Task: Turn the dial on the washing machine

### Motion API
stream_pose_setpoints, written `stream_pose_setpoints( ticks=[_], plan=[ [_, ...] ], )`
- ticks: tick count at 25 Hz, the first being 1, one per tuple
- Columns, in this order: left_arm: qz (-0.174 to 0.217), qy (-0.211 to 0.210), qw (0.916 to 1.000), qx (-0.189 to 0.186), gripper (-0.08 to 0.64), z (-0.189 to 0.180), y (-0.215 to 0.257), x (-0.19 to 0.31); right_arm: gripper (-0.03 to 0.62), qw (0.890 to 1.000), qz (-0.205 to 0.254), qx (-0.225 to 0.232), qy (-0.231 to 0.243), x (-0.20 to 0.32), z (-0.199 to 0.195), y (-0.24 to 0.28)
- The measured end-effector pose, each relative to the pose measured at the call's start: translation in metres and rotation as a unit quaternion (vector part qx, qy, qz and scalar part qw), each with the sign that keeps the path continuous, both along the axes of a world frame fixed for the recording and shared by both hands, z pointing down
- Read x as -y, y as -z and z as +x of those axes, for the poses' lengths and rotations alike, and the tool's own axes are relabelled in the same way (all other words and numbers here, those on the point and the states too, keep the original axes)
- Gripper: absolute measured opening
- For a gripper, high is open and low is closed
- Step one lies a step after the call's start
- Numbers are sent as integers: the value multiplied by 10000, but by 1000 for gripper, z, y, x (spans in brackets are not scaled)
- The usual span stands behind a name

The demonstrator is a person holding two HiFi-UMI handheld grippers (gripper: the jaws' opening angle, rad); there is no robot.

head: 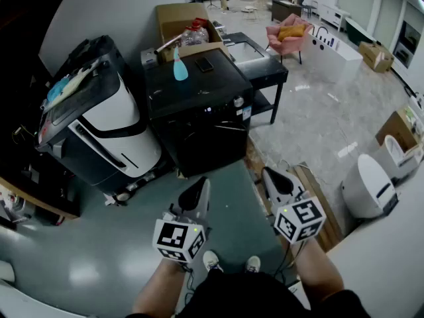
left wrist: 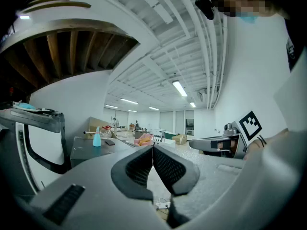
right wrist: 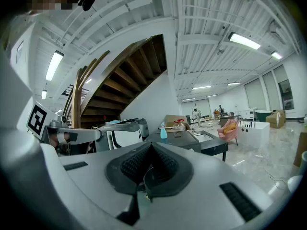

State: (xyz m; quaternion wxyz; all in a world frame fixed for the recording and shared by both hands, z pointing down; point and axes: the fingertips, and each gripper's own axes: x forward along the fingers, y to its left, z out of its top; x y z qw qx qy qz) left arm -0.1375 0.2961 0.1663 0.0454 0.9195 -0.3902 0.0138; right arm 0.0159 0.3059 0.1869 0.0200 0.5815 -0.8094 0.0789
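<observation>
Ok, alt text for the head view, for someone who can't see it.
From above: a person's left claw and right claw, both shut and empty, held short of a black washing machine with a dial on its front. A blue spray bottle stands on top.

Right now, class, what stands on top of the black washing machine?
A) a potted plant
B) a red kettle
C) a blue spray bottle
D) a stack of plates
C: in the head view a blue spray bottle stands upright on the top of the black washing machine, next to a small dark flat object.
</observation>
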Motion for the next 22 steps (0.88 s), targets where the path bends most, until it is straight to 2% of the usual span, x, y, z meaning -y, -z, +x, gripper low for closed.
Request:
stream_pose_setpoints(
  ticks=[10,22],
  plan=[
    [-64,43,10000,2,5,-12,-4,4,-3,9999,-16,138,96,5,-12,-7],
    [-221,-50,9997,-28,6,-53,-20,35,13,10000,13,61,58,35,-51,-18]
  ],
)
